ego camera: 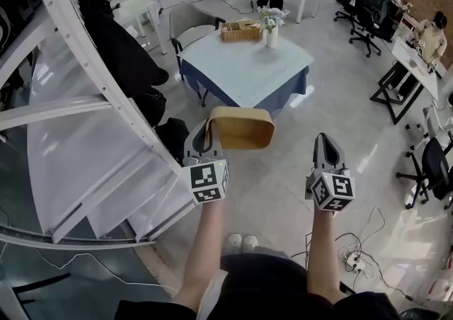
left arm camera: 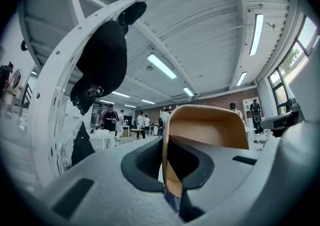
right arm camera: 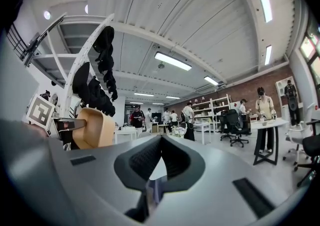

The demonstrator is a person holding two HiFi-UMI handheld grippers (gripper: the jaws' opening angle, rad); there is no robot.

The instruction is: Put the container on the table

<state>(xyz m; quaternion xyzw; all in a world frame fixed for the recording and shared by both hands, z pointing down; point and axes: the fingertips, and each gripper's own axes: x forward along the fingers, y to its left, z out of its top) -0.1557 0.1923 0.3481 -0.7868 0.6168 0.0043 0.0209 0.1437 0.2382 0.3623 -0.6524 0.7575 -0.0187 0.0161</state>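
Observation:
In the head view a tan, oval container [ego camera: 244, 127] hangs in the air over the floor, short of the table [ego camera: 248, 71] with its pale blue cloth. My left gripper [ego camera: 207, 129] is shut on the container's near rim and holds it level. The left gripper view shows that rim [left arm camera: 167, 165] clamped edge-on between the jaws, with the container's hollow [left arm camera: 207, 127] beyond. To the right, my right gripper [ego camera: 325, 139] is held level, shut and empty. In the right gripper view the container [right arm camera: 95, 127] is at the left, apart from the right gripper [right arm camera: 159, 157].
On the table stand a wicker basket [ego camera: 241, 30] and a vase of flowers [ego camera: 272, 28]. A white curved stair frame [ego camera: 85, 64] hung with black clothing [ego camera: 120, 49] is close on the left. Office chairs [ego camera: 368, 7] and desks stand at the right. Cables [ego camera: 350, 258] lie on the floor.

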